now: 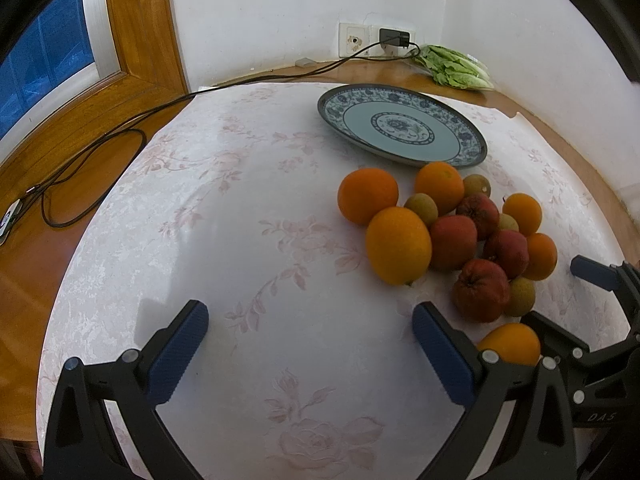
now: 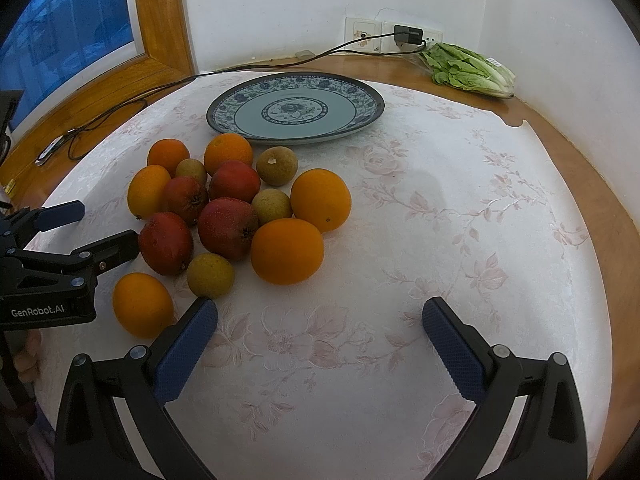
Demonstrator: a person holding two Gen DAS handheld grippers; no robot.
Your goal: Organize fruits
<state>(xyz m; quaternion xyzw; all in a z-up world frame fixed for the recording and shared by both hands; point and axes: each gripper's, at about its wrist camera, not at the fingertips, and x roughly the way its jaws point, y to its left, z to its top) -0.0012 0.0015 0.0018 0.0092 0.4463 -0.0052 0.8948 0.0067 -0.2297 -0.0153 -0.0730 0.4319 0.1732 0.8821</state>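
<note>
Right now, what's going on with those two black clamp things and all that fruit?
A person holds two grippers over a table with a floral cloth. Both the left gripper and the right gripper are open and empty. A pile of oranges, red fruits and small greenish-brown fruits sits loose on the cloth. The blue-patterned plate behind it holds nothing yet, so sorting hasn't started.

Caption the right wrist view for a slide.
Both grippers open, oranges and red fruits piled before an empty blue-patterned plate.

home | floral tablecloth (image 2: 440, 240) | wood-framed window (image 2: 160, 40) | wall socket (image 2: 362, 36) | lettuce (image 2: 468, 68)
</note>
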